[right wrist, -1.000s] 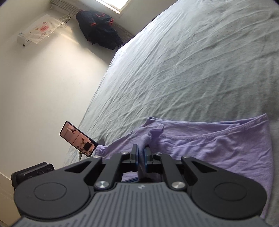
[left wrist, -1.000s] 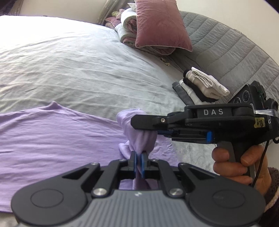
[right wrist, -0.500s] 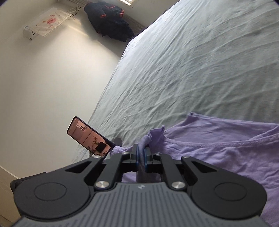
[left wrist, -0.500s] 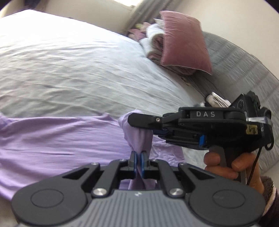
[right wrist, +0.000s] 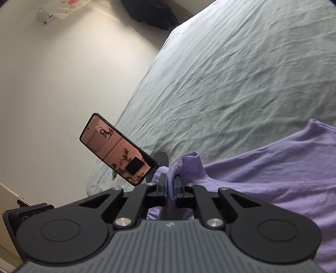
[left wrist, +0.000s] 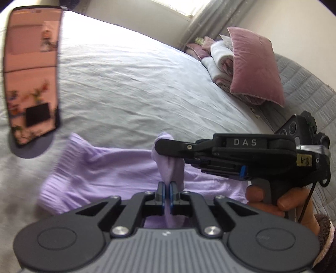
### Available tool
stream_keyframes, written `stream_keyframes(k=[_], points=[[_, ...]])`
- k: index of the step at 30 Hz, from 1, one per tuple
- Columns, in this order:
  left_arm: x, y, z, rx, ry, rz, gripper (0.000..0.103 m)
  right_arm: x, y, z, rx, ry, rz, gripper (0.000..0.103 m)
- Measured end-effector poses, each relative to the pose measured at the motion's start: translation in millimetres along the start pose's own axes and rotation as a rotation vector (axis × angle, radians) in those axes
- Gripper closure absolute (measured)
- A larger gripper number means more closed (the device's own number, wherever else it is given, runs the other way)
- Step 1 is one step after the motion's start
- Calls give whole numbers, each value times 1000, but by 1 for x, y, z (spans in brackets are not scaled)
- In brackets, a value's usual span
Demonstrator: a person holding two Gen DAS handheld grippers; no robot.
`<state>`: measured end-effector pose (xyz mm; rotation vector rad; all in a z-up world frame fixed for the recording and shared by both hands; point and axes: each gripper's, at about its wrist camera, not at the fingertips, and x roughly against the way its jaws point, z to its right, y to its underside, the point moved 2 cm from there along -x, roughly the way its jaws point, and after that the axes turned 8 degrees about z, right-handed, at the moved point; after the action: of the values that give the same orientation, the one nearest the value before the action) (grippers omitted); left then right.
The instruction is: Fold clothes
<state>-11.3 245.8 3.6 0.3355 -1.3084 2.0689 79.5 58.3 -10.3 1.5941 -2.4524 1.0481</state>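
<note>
Left hand-held black two-finger gripper [left wrist: 166, 194] had its blue-padded jaws pressed together, pinching a bunched fold of the lilac knit cotton garment [left wrist: 117, 170]. Right hand-held black two-finger gripper [right wrist: 170, 189] did the same: jaws pressed together on a raised peak of that lilac fabric [right wrist: 273, 176], cloth squeezed between the blue pads. In the left wrist view the right gripper [left wrist: 168, 147] came in from the right side, marked "DAS", with a yellow tag on its body; its fingertips sat just above the left gripper's pinch, the two grips close together on one pulled-up tuft of fabric. The person's right hand [left wrist: 279, 201] wrapped the handle, dark fuzzy cuff at the wrist. Garment lay on the pale grey wrinkled bed sheet [left wrist: 130, 88], the rest of it flat, spreading left in the left view and right in the right view; a ribbed hem edge showed toward the left in the left view, blurred. A black smartphone with a lit pinkish screen [right wrist: 117, 155] stood tilted on a round dark stand base [right wrist: 161, 159] on the sheet, just beside the garment's edge; same phone [left wrist: 31, 73] showed large and blurred at upper left in the left view. A dusty-pink velvet pillow [left wrist: 254, 67] leaned on a pile of folded white and pink bedding [left wrist: 218, 61] at the far side, next to a grey quilted headboard [left wrist: 310, 92]. Dark clothing [right wrist: 155, 10] hung by the cream wall in the right view.
</note>
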Motion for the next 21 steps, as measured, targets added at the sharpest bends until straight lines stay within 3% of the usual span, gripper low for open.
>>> stream_keyframes(k=[7, 10, 13, 15, 16, 17, 21], points=[[-2, -1, -31, 60, -51, 8, 99, -38, 4, -14, 45, 16, -23, 95], [-12, 3, -40, 118, -40, -19, 99, -46, 6, -17, 100, 45, -42, 87], [-23, 8, -45, 125, -83, -63, 99, -41, 4, -15, 136, 71, -45, 86], [-26, 10, -51, 155, -91, -79, 98, -31, 0, -10, 148, 90, -29, 80], [-24, 10, -54, 175, -93, -74, 97, -25, -1, -8, 147, 98, -18, 67], [-22, 10, -56, 193, -93, -66, 95, -19, -3, -5, 146, 105, -4, 61], [-14, 8, -63, 237, -119, -31, 87, 4, 4, 0, 202, 146, 16, 61]])
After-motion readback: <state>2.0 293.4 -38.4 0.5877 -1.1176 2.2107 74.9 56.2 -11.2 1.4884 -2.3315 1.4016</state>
